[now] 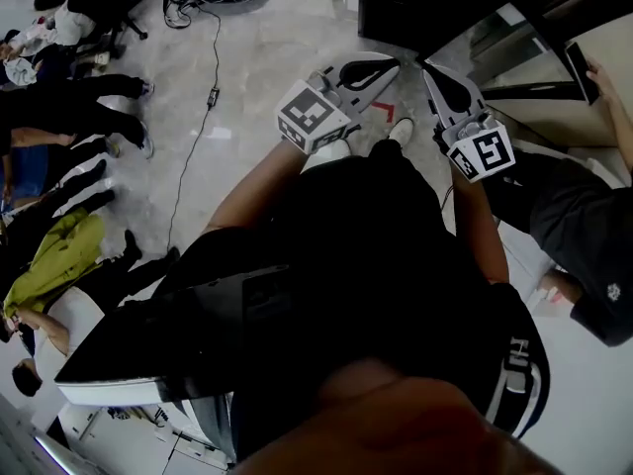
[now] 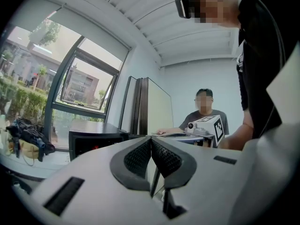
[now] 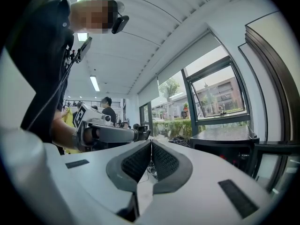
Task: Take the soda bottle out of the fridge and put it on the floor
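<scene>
The left gripper (image 2: pixel 151 140) has its jaws drawn fully together, the ribbed black pads meeting at the tips with nothing between them. The right gripper (image 3: pixel 151 143) is the same: pads pressed tip to tip, holding nothing and touching nothing. In the head view both are held out in front of the person's body above the grey floor (image 1: pixel 247 87), tips angled toward each other but apart.

No view shows the soda bottle.

The head view alone shows the white shoes (image 1: pixel 401 130), a red mark (image 1: pixel 384 112) on the floor just ahead of them, a thin cable (image 1: pixel 198 117) trailing across the floor, and a row of people (image 1: pixel 59 127) along the left edge.

The left gripper view looks level across the room: a large window (image 2: pixel 70 78), a low black cabinet (image 2: pixel 93 142) with a small red light beneath it, tall panels (image 2: pixel 140 107) leaning beside the wall, and a seated person (image 2: pixel 205 114) behind the right gripper's marker cube.

The right gripper view shows the same cabinet from the other side, plus ceiling lights (image 3: pixel 94 83) and a yellow garment (image 3: pixel 71 118) in the far room.
</scene>
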A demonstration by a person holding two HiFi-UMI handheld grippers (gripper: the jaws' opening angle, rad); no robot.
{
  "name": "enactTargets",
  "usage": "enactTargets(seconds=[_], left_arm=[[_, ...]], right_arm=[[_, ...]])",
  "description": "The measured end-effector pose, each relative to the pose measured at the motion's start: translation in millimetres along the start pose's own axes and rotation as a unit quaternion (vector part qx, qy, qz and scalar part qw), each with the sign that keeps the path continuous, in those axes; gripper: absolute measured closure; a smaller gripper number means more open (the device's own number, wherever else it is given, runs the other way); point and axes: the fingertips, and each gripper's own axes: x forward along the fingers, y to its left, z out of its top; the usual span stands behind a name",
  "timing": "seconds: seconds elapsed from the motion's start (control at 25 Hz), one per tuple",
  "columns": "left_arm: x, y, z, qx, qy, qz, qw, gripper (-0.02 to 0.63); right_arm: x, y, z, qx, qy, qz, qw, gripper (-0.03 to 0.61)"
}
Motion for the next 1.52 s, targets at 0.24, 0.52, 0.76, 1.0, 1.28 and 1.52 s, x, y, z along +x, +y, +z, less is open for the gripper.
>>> enactTargets(seconds=[0.24,0.52,0.76,1.0,1.28,1.52], left_arm=[[52.7,27.2,8.6,-0.002,0.011,0.029,0.9995,0.609],[106.7,36.9,21.7,0.013,0.016,0.051,0.9985,0.609],[132.3,50.3,22.4,0.029,0.026,0.061,0.9974,0.609],[148.3,115.8,-16.8,0.012,0.048,0.079,0.9957,0.609],[180.6,211.0,-91.4,-0.003,0.067,0.089,0.9938,0.609],[217.2,277.9,-154.2,-0.026,0.038,0.1,0.994,0.609]], right_arm=[[8.8,-60.6,-1.7,0.001,0.008,0.028,1.0,0.566],[10.6,-118.3,1.0,-0.009,0.006,0.048,0.999,0.565],[25.4,-158.7,-6.9,0.004,0.007,0.041,0.999,0.565],[75.0,-203.1,-49.5,0.017,0.039,0.03,0.999,0.565],[126.3,-269.9,-126.5,0.024,0.05,-0.025,0.998,0.563],[160.4,-329.3,-181.1,0.038,0.005,-0.105,0.994,0.535]])
